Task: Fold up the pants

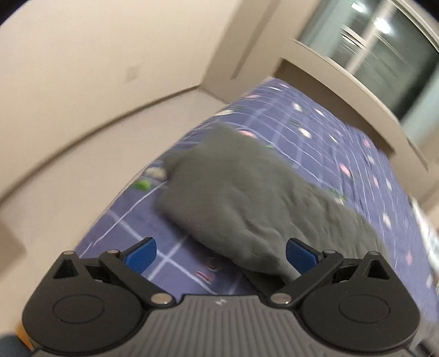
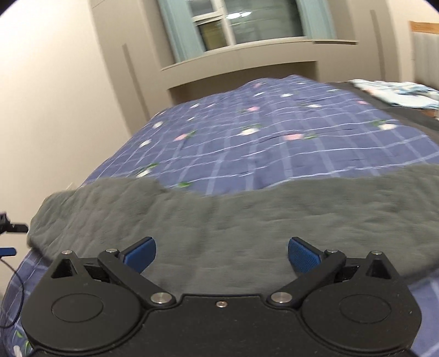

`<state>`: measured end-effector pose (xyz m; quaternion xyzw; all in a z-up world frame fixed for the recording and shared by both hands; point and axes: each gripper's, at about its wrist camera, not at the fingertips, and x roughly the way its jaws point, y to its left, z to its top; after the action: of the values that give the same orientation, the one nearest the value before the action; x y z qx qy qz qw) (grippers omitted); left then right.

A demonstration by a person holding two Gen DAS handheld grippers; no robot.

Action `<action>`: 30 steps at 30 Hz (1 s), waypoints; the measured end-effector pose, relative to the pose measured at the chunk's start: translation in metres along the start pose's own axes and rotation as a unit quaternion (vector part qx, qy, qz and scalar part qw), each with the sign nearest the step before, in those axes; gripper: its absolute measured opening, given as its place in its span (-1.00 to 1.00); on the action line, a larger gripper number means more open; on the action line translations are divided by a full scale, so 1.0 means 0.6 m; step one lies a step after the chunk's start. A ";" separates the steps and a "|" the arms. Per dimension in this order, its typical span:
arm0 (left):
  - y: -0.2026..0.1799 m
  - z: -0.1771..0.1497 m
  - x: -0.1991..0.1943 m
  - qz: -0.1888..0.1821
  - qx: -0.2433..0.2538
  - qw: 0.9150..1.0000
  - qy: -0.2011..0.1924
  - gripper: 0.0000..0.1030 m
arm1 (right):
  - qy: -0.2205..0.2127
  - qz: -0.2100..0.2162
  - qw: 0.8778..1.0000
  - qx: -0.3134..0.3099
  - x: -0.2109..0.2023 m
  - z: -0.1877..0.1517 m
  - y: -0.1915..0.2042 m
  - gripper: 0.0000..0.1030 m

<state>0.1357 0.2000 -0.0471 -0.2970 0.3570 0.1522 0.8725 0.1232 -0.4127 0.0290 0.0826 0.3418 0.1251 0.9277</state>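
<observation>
Ahead: grey pants (image 2: 219,214) beyond spread jaws, ungripped.

Pants (image 2: 219,214) are lying on the bedspread (image 2: 274,142), stretching from 9 to 3 o'clock directly ahead of the right gripper (image 2: 221,254). A window (image 2: 247,24) is sitting beyond the bed at 12 o'clock, crumpled cloth (image 2: 395,90) at 2 o'clock. The left gripper (image 1: 221,254) is hovering with pants (image 1: 247,192) at 12 o'clock.
</observation>
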 end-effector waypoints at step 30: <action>-0.096 0.096 0.058 0.027 0.073 0.997 -0.023 -0.74 | 0.042 0.044 0.997 -0.039 0.057 -0.009 0.082 0.99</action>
<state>0.2179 0.1932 -0.0158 -0.2197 0.3550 0.1560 0.8952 0.1361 -0.3553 0.0155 0.0565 0.3715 0.1826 0.9085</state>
